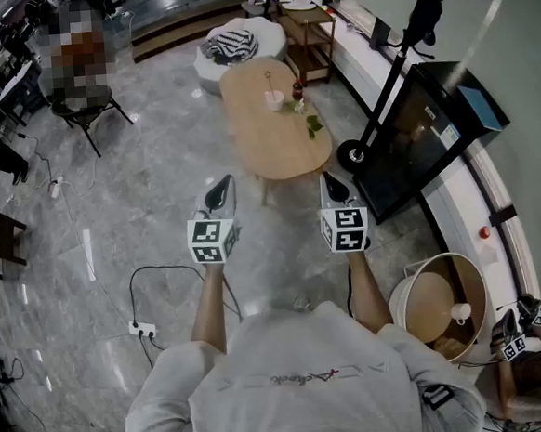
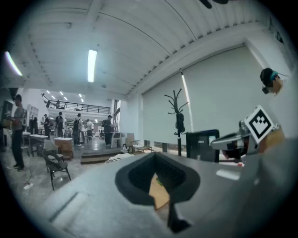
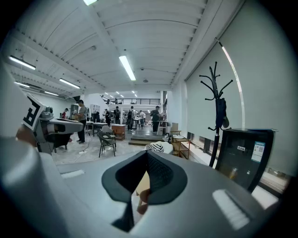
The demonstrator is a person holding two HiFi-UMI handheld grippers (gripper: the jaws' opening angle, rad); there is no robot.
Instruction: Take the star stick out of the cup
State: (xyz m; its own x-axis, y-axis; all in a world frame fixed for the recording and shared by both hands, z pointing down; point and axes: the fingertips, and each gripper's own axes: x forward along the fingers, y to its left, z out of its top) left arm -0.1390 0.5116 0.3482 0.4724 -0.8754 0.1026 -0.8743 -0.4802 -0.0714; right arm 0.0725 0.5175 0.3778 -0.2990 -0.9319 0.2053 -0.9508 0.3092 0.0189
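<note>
A small pink cup [image 1: 273,99] stands on the far half of an oval wooden table [image 1: 265,141], with the thin star stick [image 1: 269,80] upright in it. Both grippers hang over the floor, well short of the table's near end. My left gripper [image 1: 223,182] and right gripper [image 1: 329,180] point level toward the table, side by side, jaws together, nothing in them. In the left gripper view the left gripper [image 2: 160,183] frames only a sliver of table top. The right gripper [image 3: 142,181] frames a sliver too. The cup is hidden in both gripper views.
A small red bottle [image 1: 297,92] and a green sprig [image 1: 314,123] sit beside the cup. A coat stand base [image 1: 351,155] and a black screen [image 1: 422,133] stand right of the table. A round wooden tub [image 1: 445,304] is at lower right; a power strip [image 1: 141,330] lies at left.
</note>
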